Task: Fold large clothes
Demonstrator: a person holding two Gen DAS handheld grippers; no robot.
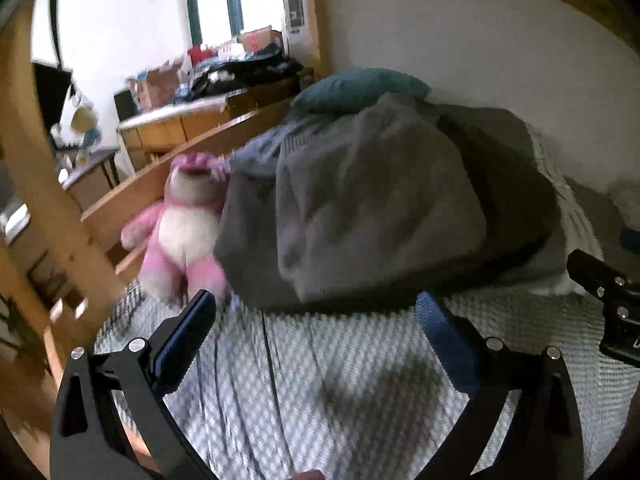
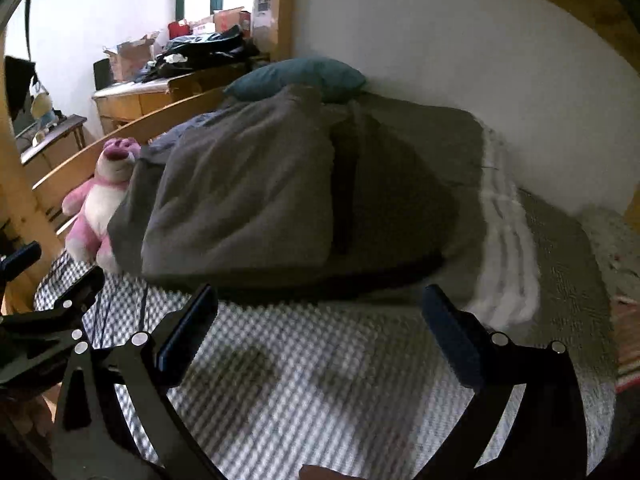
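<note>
A large grey garment [image 1: 368,216] lies in a folded heap on the checked bedsheet [image 1: 320,380]; it also shows in the right wrist view [image 2: 248,200], over a darker grey layer [image 2: 408,200]. My left gripper [image 1: 316,320] is open and empty, just in front of the heap's near edge. My right gripper [image 2: 320,312] is open and empty, also just short of the near edge. Each gripper shows at the other view's edge: the right one [image 1: 608,300] and the left one [image 2: 52,320].
A pink plush bear [image 1: 180,224] sits left of the heap against the wooden bed rail [image 1: 160,184]. A teal pillow [image 2: 300,76] lies behind the heap by the white wall. A white striped cloth [image 2: 504,248] lies on the right. A cluttered wooden desk [image 2: 132,96] stands beyond the bed.
</note>
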